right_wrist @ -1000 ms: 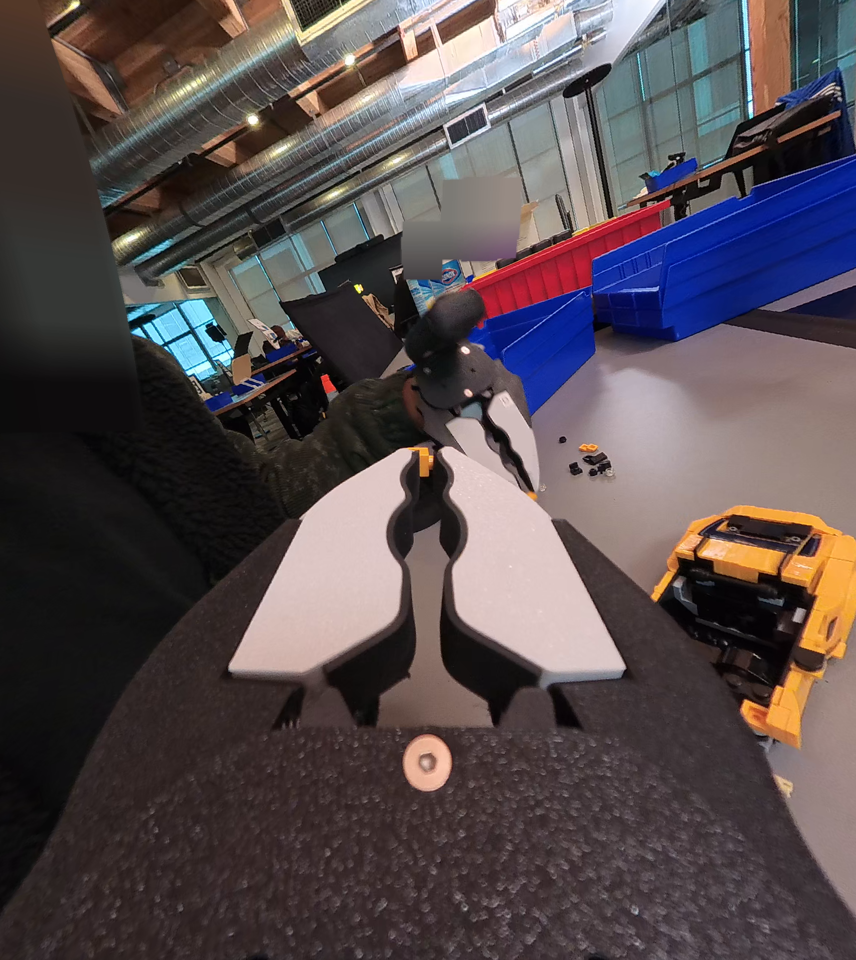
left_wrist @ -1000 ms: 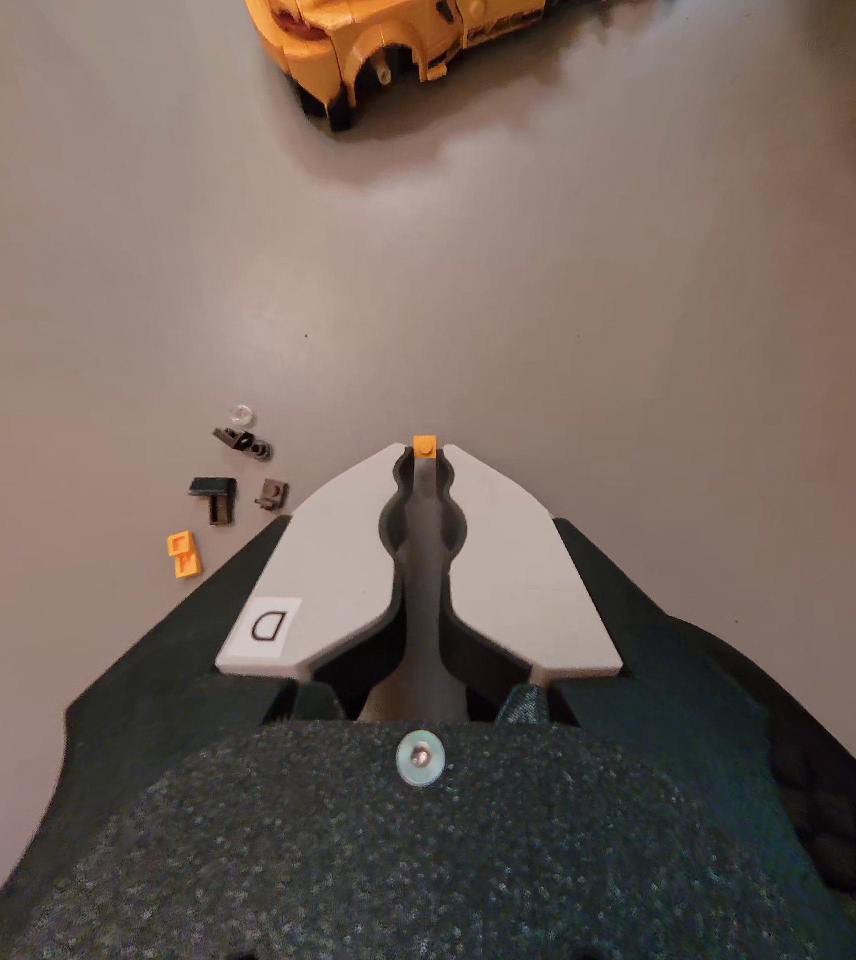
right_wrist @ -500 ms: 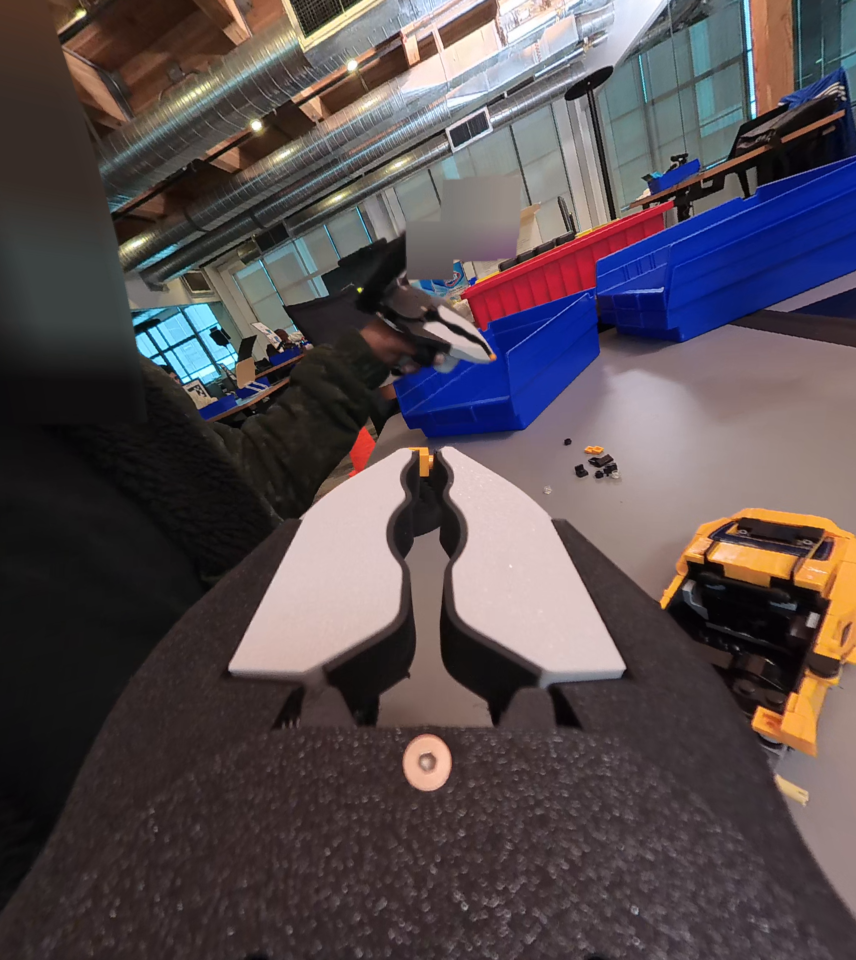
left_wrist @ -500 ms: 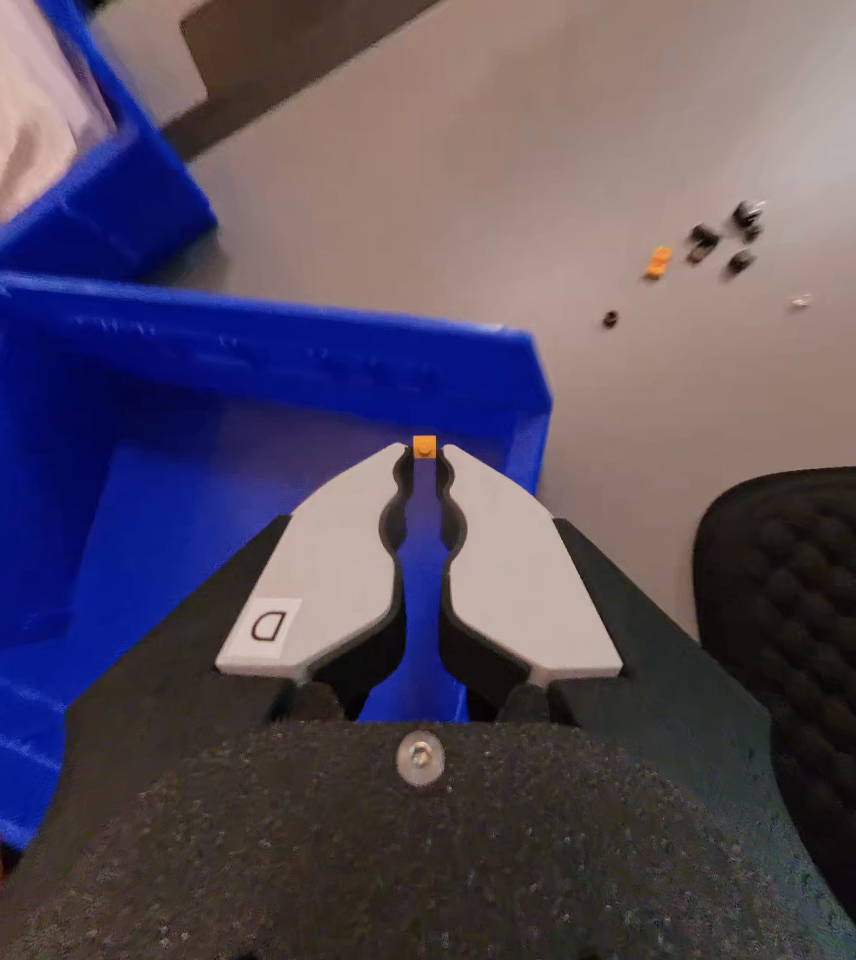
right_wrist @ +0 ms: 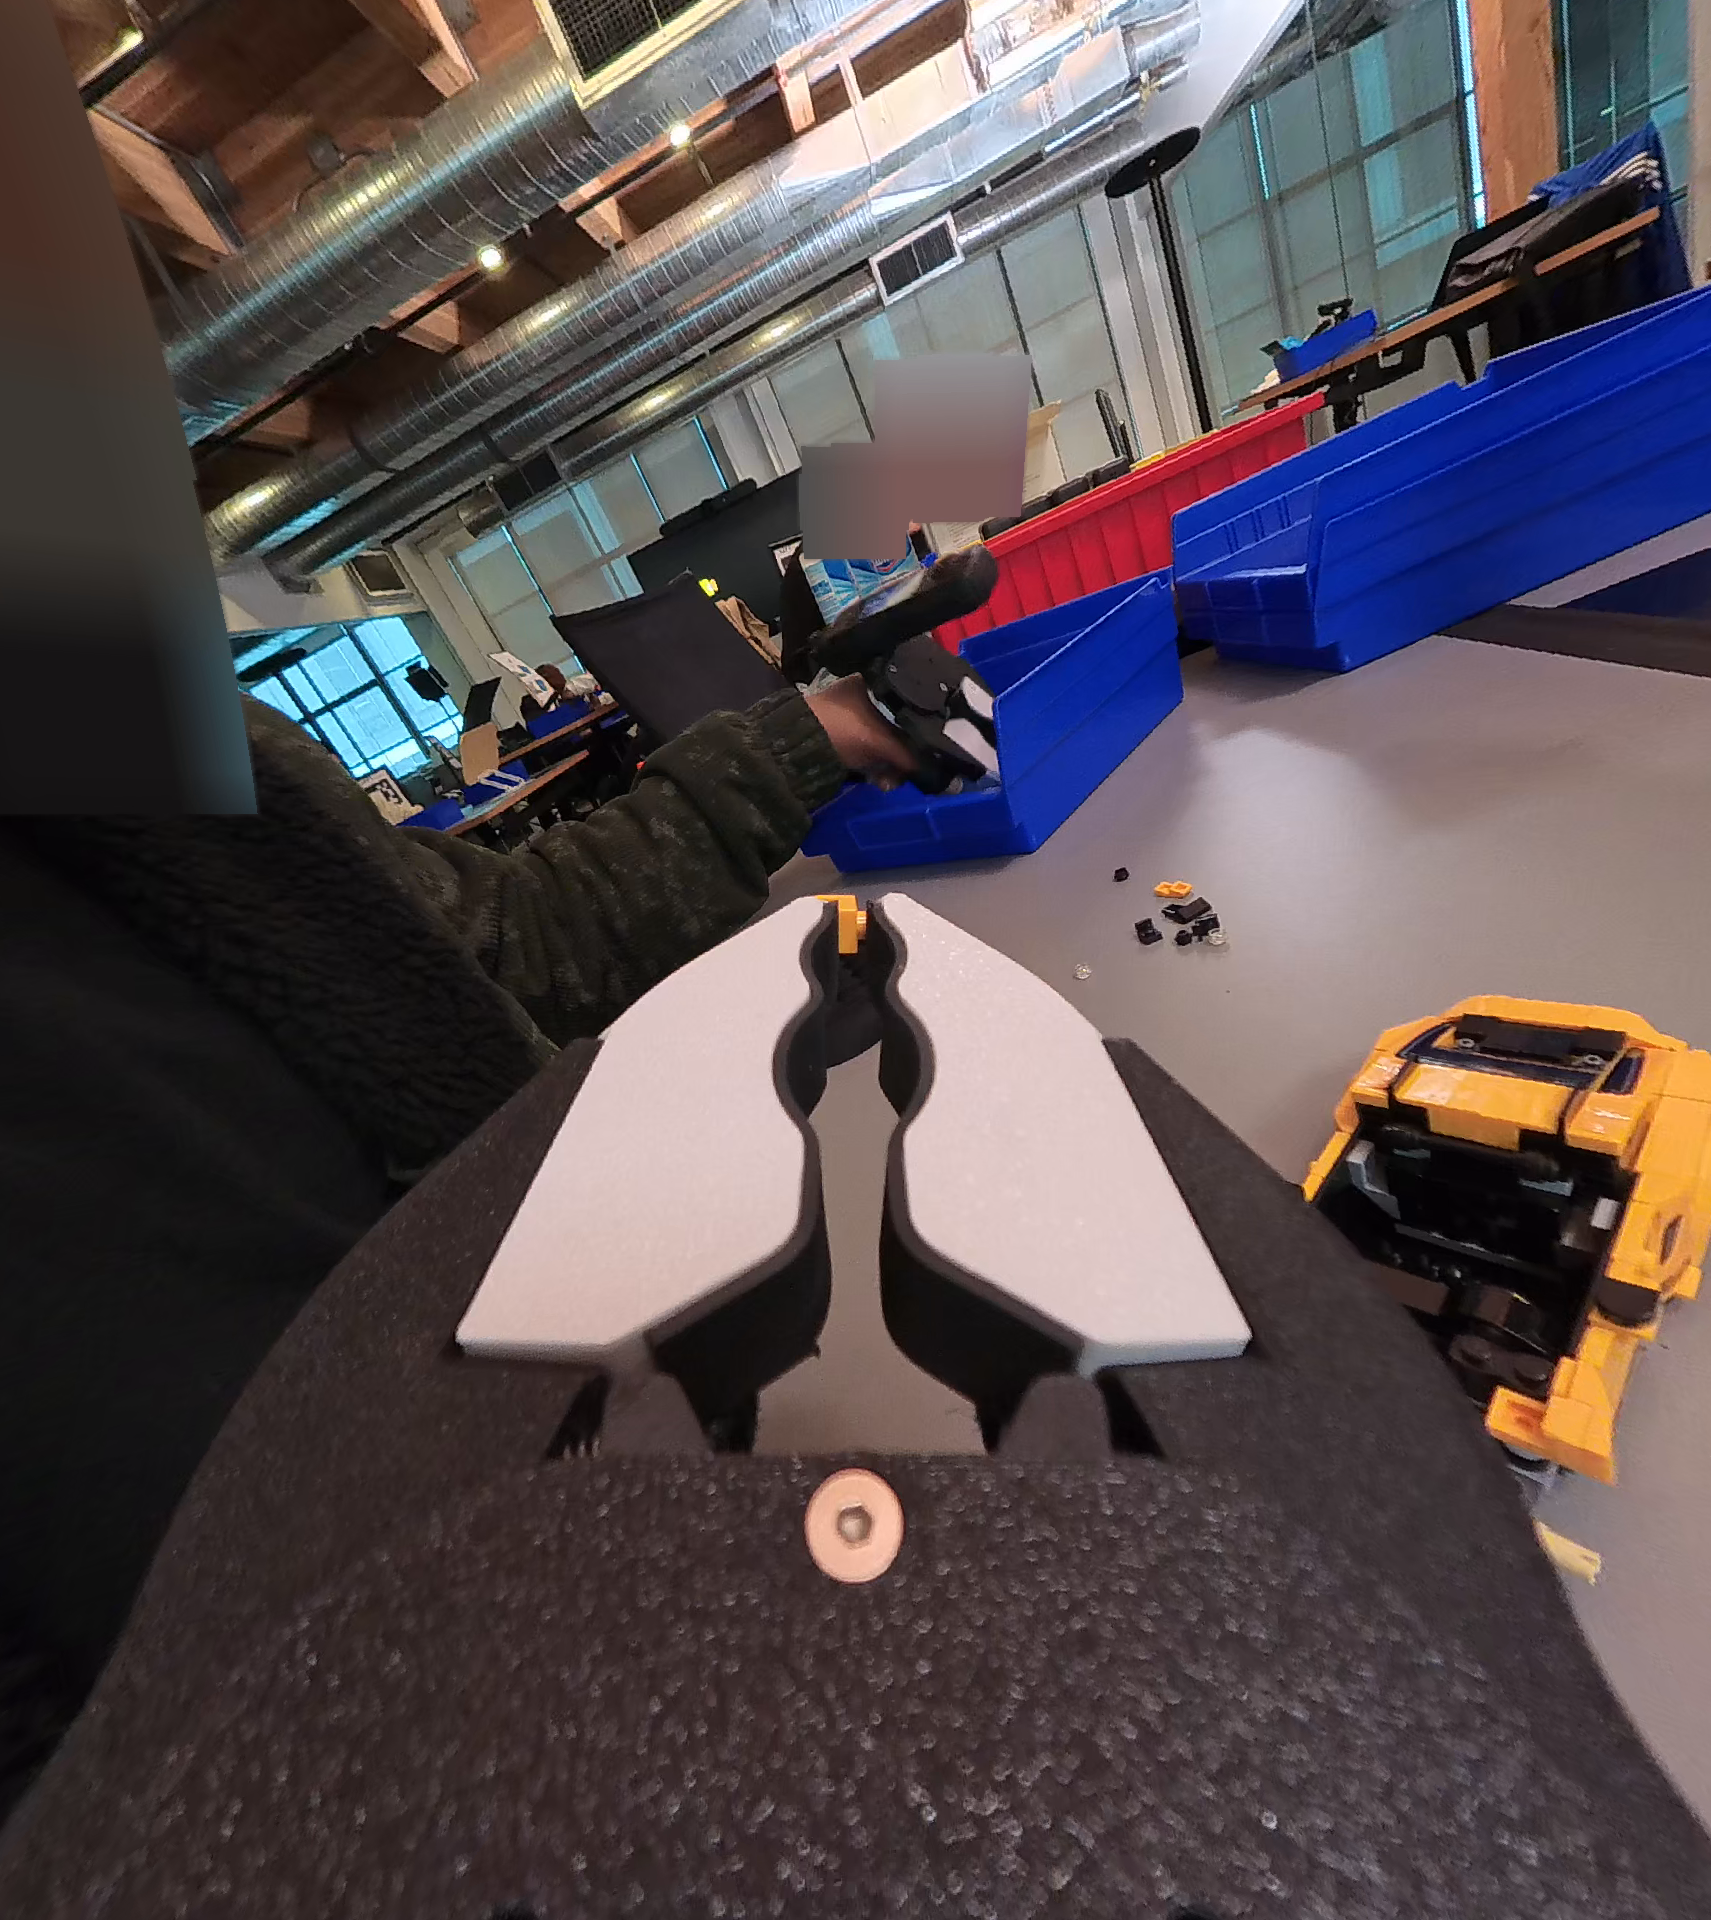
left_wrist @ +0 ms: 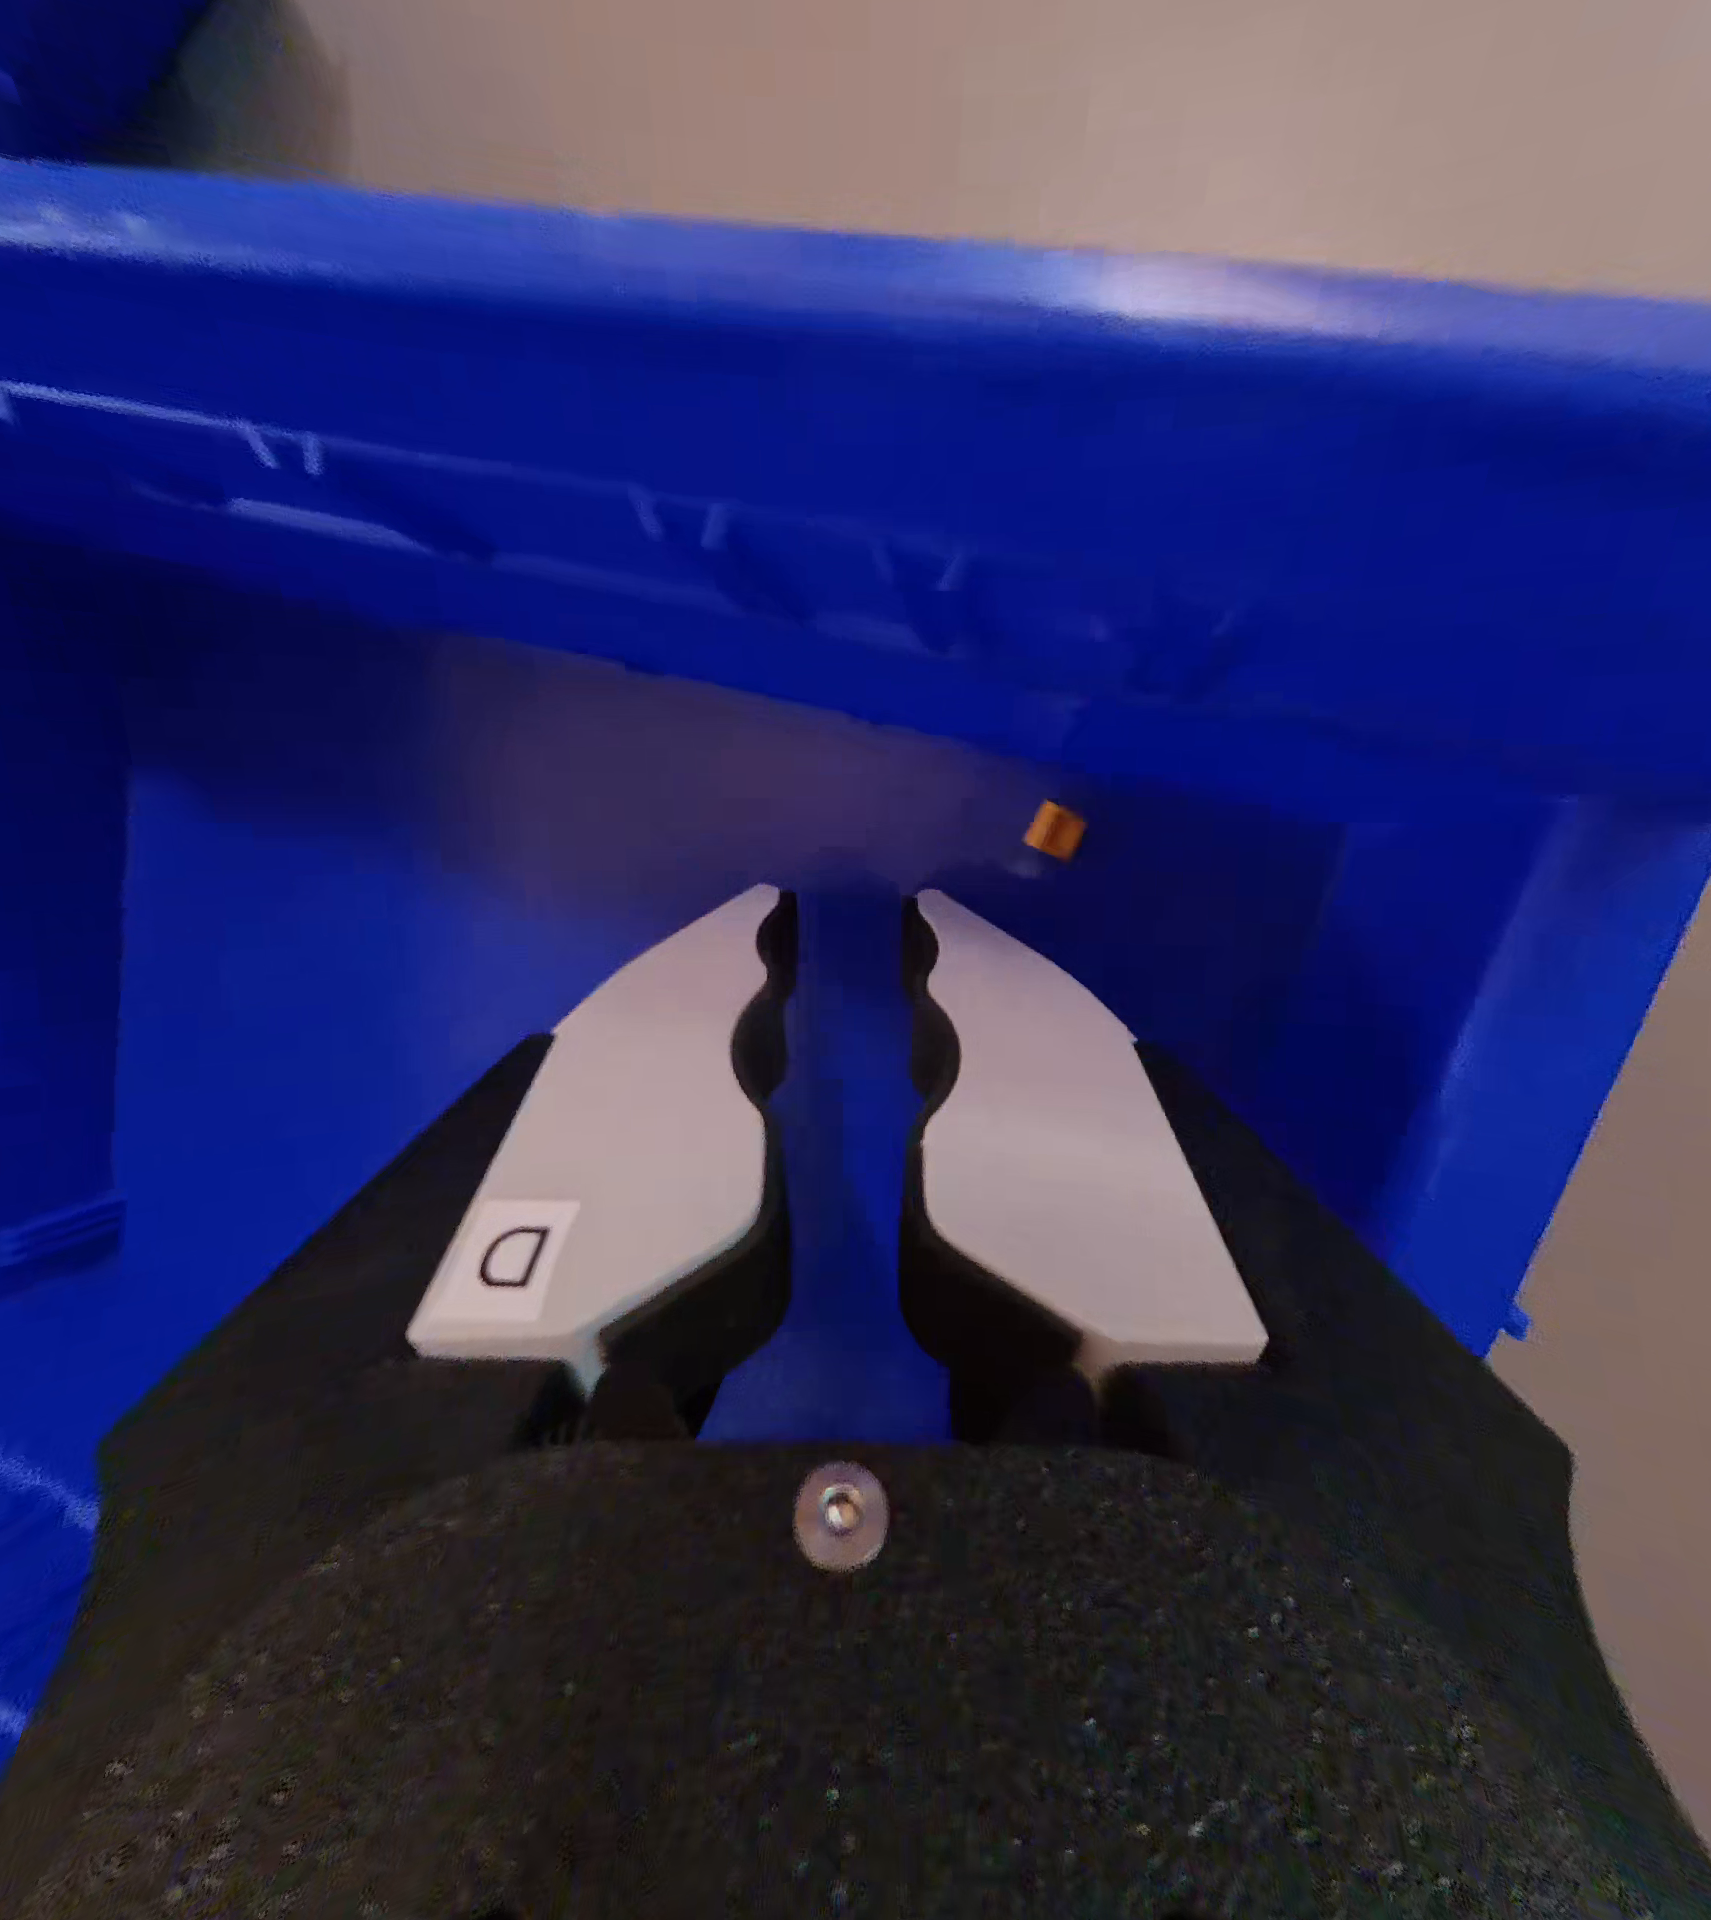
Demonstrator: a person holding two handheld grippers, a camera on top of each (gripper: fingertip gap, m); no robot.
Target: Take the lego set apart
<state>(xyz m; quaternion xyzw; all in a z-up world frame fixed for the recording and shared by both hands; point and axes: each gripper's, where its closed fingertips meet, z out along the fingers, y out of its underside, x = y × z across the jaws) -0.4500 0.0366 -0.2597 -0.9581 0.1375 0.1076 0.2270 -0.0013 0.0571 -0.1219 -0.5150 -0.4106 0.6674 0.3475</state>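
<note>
Loose small pieces (right_wrist: 1179,920) lie on the grey table (right_wrist: 1402,831) between the blue bin (right_wrist: 1059,727) and the yellow lego car (right_wrist: 1516,1174) at the near right. The left gripper (left_wrist: 849,896), shut on an orange piece half a second ago, now gapes empty inside the bin; that piece (left_wrist: 1055,831) shows just beyond it. Only the right view shows the car, and the right gripper (right_wrist: 853,906) pinching an orange brick (right_wrist: 846,925).

blue bin (left_wrist: 934,343): motion-blurred, cut off left | loose pieces (right_wrist: 1178,920): too small to identify | left gripper (right_wrist: 944,743): tips hidden in bin
</note>
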